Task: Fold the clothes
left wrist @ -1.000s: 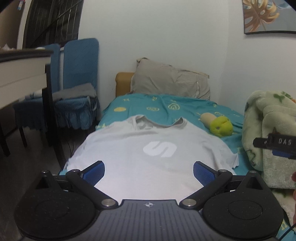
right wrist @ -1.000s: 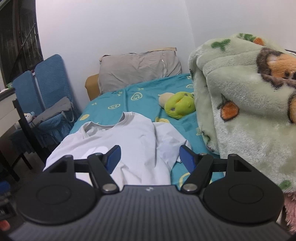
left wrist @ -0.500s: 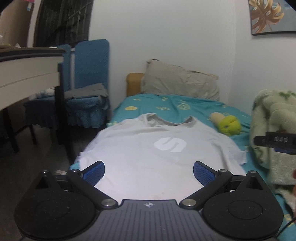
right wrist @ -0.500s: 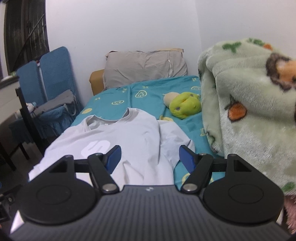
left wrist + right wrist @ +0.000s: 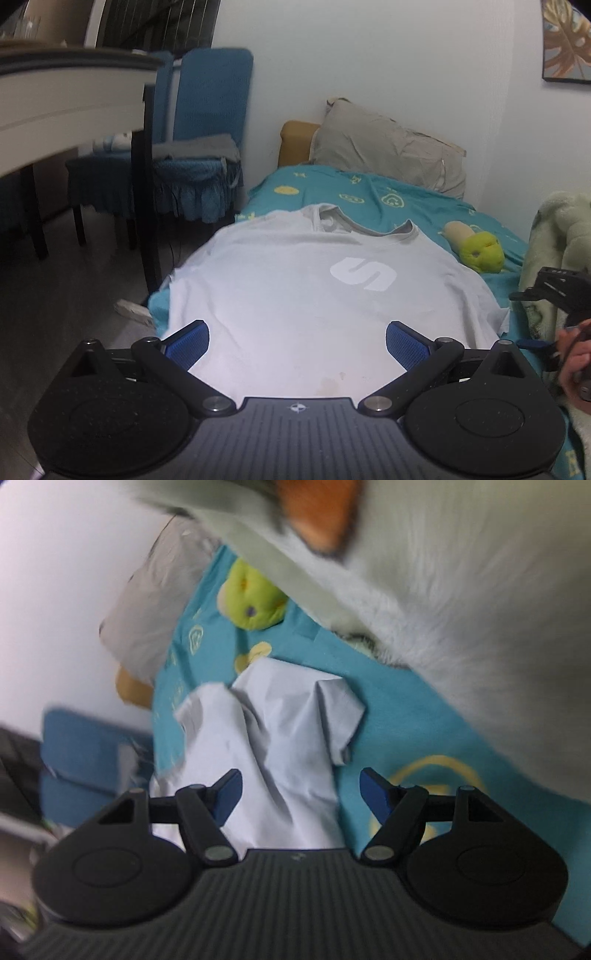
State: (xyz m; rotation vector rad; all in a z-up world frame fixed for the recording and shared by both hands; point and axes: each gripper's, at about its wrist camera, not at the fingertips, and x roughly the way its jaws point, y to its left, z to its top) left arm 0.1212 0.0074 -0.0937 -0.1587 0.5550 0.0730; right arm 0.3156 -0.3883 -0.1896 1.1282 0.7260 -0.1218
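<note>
A white T-shirt with a pale S mark lies flat, front up, on the teal bedsheet, collar toward the pillow. My left gripper hovers open over the shirt's lower hem, nothing between its blue pads. In the blurred, tilted right wrist view, the shirt's right sleeve lies creased on the sheet. My right gripper stands open low over the sleeve side, pads apart from the cloth. The right gripper and a hand show at the left wrist view's right edge.
A fleecy green blanket is heaped along the bed's right side, close to my right gripper. A yellow-green plush toy lies past the shirt's shoulder. A grey pillow is at the head. Blue chairs and a desk stand left.
My right gripper dropped toward the bed and rolled sharply, now close over the right sleeve beside the blanket. The left gripper shifted slightly sideways and tilted; its jaws stayed open.
</note>
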